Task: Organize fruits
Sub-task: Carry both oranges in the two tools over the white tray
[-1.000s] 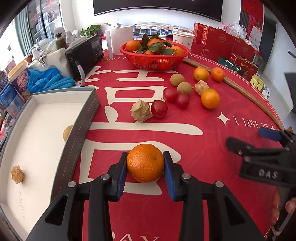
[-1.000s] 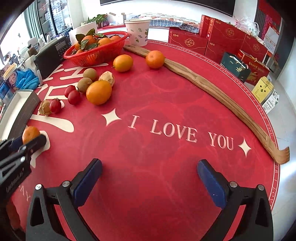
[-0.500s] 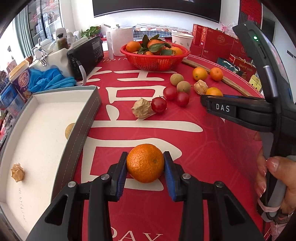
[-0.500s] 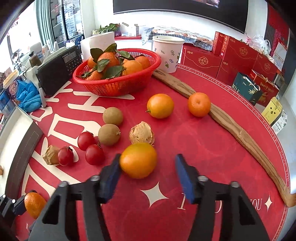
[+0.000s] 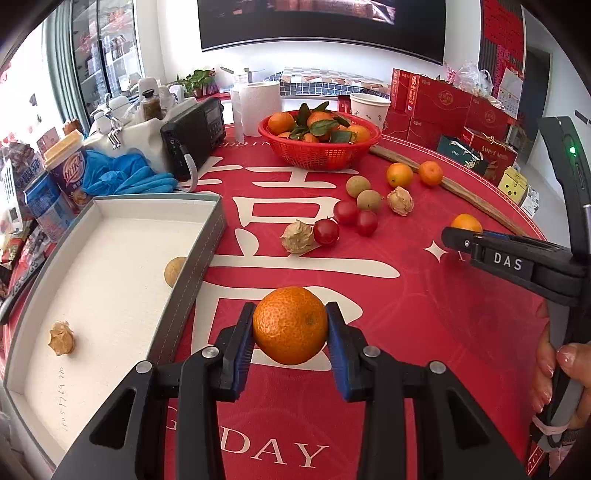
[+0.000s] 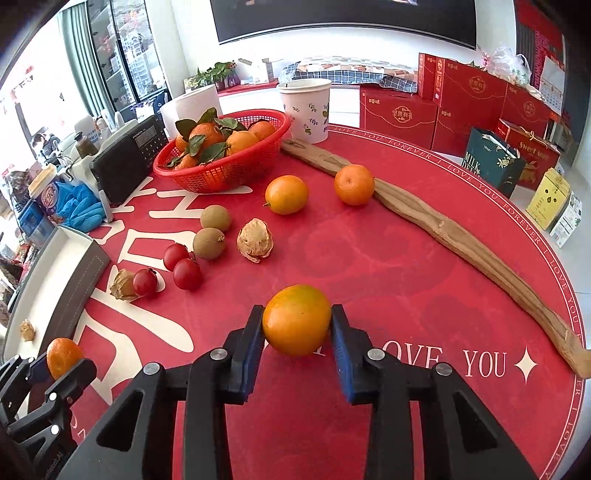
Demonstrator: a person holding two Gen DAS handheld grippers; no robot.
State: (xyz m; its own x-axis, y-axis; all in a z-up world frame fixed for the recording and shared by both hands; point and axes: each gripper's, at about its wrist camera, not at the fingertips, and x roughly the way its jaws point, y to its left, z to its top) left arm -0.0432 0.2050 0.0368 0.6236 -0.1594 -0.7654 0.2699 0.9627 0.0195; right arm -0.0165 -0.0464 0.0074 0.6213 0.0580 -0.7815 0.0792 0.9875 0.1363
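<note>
Left tool [image 5: 290, 334] clamping mandarin [image 5: 290, 325], right tool [image 6: 297, 332] clamping orange [image 6: 297, 319]; lift gently, clear tray [image 5: 192, 266] wall before releasing.

— What stood behind the table?

— A white wall [image 5: 369, 64] with a dark screen [image 5: 321, 26] hung across it; a counter [image 6: 343, 74] with a checked cloth ran below; red gift boxes [image 6: 476, 96] were stacked to the right.

— And the left side?

— Tall glass doors [image 5: 92, 62] with shelves behind them; daylight came in there; a small potted plant [image 6: 216, 72] sat by the wall.

— The table itself?

— Round, under a red cloth [image 6: 406, 266] with white lettering.
</note>
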